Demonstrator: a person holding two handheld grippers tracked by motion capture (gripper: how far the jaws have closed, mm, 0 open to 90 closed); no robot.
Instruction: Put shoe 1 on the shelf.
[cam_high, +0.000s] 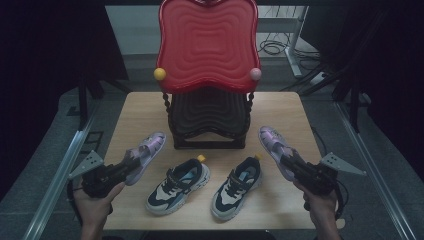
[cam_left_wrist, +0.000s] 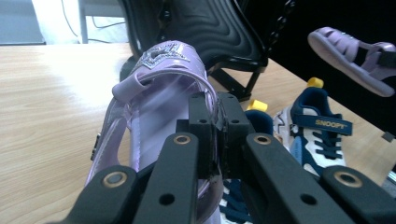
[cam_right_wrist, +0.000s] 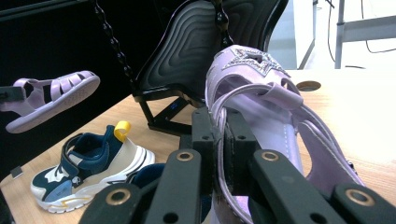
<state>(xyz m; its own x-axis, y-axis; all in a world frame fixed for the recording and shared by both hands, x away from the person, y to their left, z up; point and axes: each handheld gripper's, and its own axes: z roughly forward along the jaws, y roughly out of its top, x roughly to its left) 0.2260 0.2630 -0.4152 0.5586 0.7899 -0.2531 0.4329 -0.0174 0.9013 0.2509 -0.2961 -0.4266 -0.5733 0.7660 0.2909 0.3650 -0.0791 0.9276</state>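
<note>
The left gripper (cam_high: 131, 164) had its jaws clamped on the rear edge of a purple sandal (cam_high: 146, 152), held above the counter (cam_high: 135, 107) left of the two sneakers (cam_high: 179, 186). The right gripper (cam_high: 293, 165) had its jaws pinched likewise on the other purple sandal (cam_high: 271, 142), right of those sneakers. Beyond the sneakers stood the red and black rack (cam_high: 207, 45).
</note>
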